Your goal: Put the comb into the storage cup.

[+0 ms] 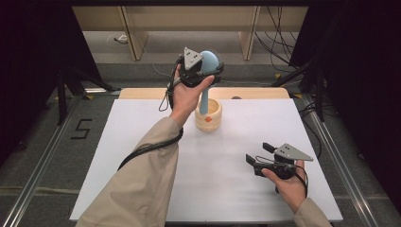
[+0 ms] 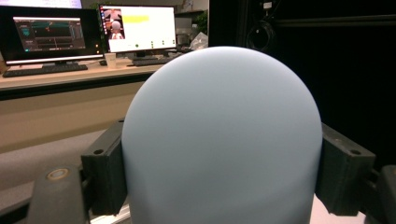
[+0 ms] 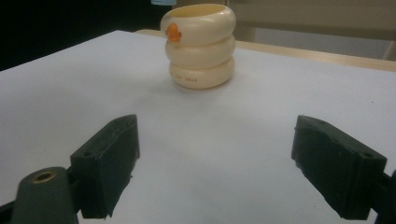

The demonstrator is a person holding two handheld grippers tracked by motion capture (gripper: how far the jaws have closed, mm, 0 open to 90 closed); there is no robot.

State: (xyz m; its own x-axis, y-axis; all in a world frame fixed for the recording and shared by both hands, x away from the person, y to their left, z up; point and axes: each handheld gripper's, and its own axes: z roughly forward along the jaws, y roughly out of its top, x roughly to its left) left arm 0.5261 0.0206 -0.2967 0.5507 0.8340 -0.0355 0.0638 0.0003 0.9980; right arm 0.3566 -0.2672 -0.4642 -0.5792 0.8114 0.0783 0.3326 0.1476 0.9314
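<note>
A pale blue brush with a rounded head (image 1: 210,60) and a slim handle (image 1: 204,101) stands with its lower end inside a cream ribbed cup (image 1: 208,116) bearing a small orange mark. My left gripper (image 1: 204,71) is raised above the cup and shut on the blue head (image 2: 224,140); both black pads (image 2: 105,170) press its sides. My right gripper (image 1: 257,152) rests low over the white board at the right, open, nothing between its fingers (image 3: 109,161). The cream cup (image 3: 201,46) stands ahead of it.
The white board (image 1: 142,142) lies on a wooden table (image 1: 265,93) with dark floor around it. Black frame legs and cables stand at both sides. A desk with two lit monitors (image 2: 137,28) lies beyond the left gripper.
</note>
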